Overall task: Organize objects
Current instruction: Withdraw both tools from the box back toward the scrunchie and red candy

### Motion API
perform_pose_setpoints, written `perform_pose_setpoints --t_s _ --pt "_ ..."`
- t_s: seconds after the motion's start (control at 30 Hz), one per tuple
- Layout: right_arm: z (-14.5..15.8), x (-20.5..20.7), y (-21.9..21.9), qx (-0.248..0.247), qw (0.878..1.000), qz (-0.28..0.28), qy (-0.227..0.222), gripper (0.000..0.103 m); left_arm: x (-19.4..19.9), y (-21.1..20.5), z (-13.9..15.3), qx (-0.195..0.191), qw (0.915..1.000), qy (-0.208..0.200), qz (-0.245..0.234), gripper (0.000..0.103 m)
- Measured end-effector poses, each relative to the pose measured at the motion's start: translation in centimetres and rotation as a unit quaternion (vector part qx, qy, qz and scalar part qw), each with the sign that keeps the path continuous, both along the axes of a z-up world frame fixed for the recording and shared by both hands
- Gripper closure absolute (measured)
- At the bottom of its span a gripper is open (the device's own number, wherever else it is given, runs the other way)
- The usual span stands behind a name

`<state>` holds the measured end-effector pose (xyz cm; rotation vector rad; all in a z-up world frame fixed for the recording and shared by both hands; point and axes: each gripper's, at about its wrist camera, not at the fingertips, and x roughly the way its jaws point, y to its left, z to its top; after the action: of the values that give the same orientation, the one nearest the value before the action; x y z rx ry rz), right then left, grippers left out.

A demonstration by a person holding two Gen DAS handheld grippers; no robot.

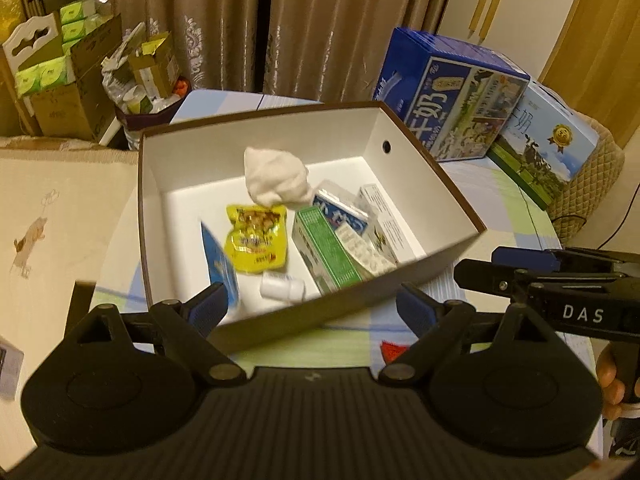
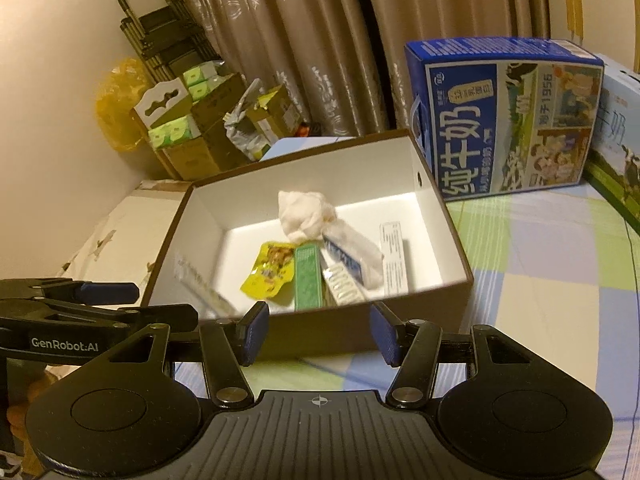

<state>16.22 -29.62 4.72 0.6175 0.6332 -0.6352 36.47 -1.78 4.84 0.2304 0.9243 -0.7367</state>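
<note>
While my left claw (image 1: 310,308) and right claw (image 2: 318,334) hang wide open and empty at six o'clock, the box (image 1: 440,184) already holds the snack pouch (image 1: 256,240), cartons and cloth, suggesting little remains.

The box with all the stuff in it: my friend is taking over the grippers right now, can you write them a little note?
Left hand-held gripper: open, empty, hovering at the near wall of the brown box.
Right hand-held gripper: open, empty, also just in front of the box.
In the box: white cloth bundle, yellow snack pouch, green carton, small white bottle, a blue packet that looks blurred beside the left wall, and a few more small cartons.
Done: these items are inside.
Left: nothing loose shows on the checked cloth near the box; check out of view.
</note>
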Motion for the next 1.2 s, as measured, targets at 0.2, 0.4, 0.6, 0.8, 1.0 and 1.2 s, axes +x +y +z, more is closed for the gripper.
perform_pose_setpoints --t_s 0.2,0.4,0.6,0.8,1.0,1.2 --pt "0.0 -1.7 2.5 0.004 1.0 0.005 -0.002 0.05 -3.3 1.6 -0.3 0.003 0.9999 0.008 0.011 0.014" --pt "-0.1 -3.6 5.0 0.007 1.0 0.008 0.004 0.05 -6.5 2.9 -0.7 0.01 0.9996 0.013 0.022 0.014" --pt "-0.5 -5.5 6.8 0.009 1.0 0.016 0.014 0.05 -9.1 4.1 -1.1 0.01 0.9991 0.02 0.035 0.014" --pt "-0.5 -7.4 8.1 0.005 1.0 0.021 0.017 0.05 -11.6 4.7 -1.3 0.014 0.9987 0.019 0.045 0.014" --pt "-1.0 -8.7 9.1 0.006 0.999 0.026 0.023 0.05 -13.5 5.3 -1.8 0.02 0.998 0.022 0.056 0.014" --pt "-2.0 -9.3 9.7 0.019 0.999 0.031 0.023 0.05 -14.5 6.1 -2.7 0.035 0.9968 0.025 0.068 0.014"
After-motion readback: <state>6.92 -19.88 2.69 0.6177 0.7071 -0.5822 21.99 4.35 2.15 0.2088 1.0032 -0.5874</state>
